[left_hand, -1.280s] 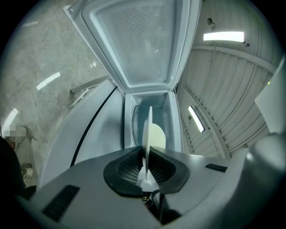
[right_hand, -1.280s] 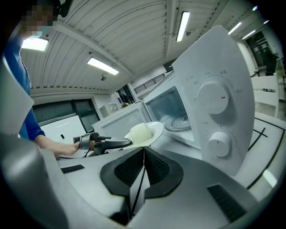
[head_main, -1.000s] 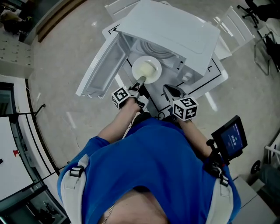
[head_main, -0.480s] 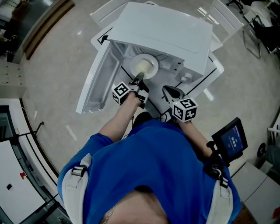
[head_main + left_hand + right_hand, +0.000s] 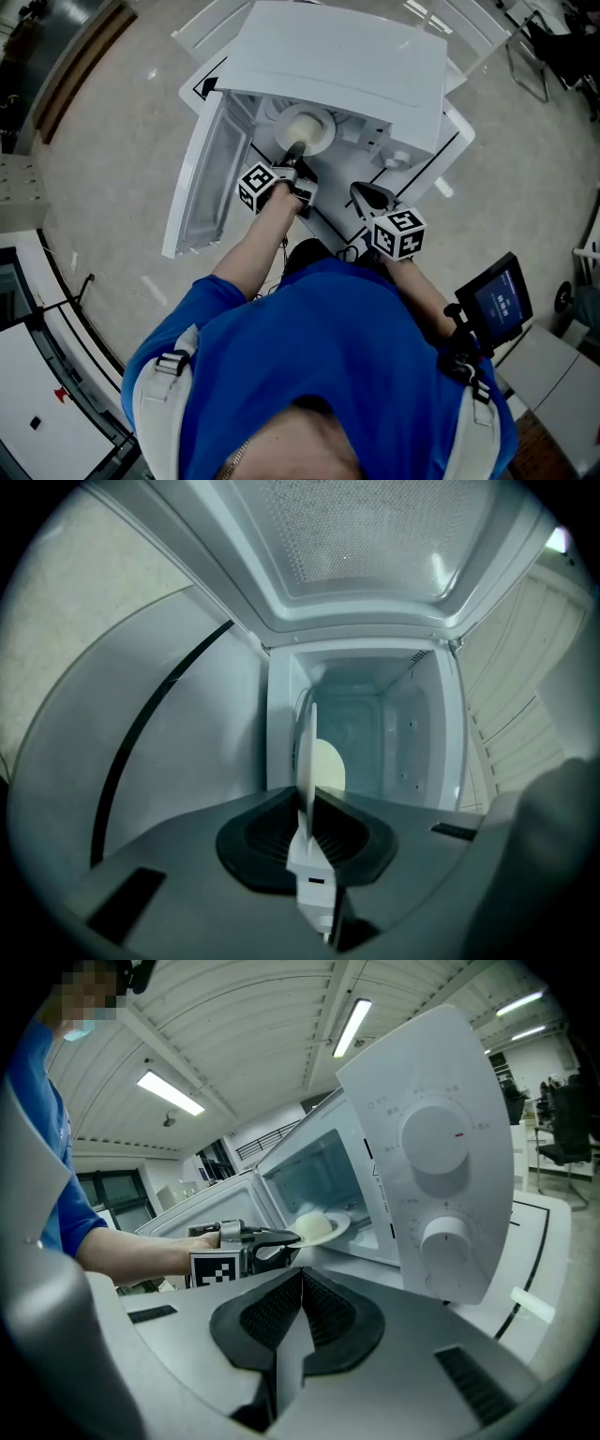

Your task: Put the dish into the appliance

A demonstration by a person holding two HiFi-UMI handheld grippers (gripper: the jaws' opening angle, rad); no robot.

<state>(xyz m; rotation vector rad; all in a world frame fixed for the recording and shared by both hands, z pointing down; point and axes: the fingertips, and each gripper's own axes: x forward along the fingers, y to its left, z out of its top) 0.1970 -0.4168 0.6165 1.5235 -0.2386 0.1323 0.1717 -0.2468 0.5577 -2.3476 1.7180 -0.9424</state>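
Observation:
A white microwave [image 5: 337,66] stands on a white table with its door [image 5: 208,178] swung open to the left. My left gripper [image 5: 293,153] is shut on the near rim of a white plate [image 5: 305,129] that carries a pale yellow lump of food. The plate sits in the mouth of the cavity. In the left gripper view the plate [image 5: 307,747] shows edge-on, upright between the jaws, with the cavity [image 5: 375,728] straight ahead. The right gripper view shows the plate [image 5: 323,1228] entering the oven. My right gripper [image 5: 367,195] is shut and holds nothing, in front of the control panel [image 5: 441,1147].
The open door takes up the left side of the approach. Two dials [image 5: 433,1138] are on the panel to the right of the cavity. A small screen [image 5: 495,298] is mounted at my right side. The table [image 5: 450,150] has black line markings.
My left gripper has carried the plate forward, from in front of the oven into the mouth of the cavity. The right gripper has kept its place.

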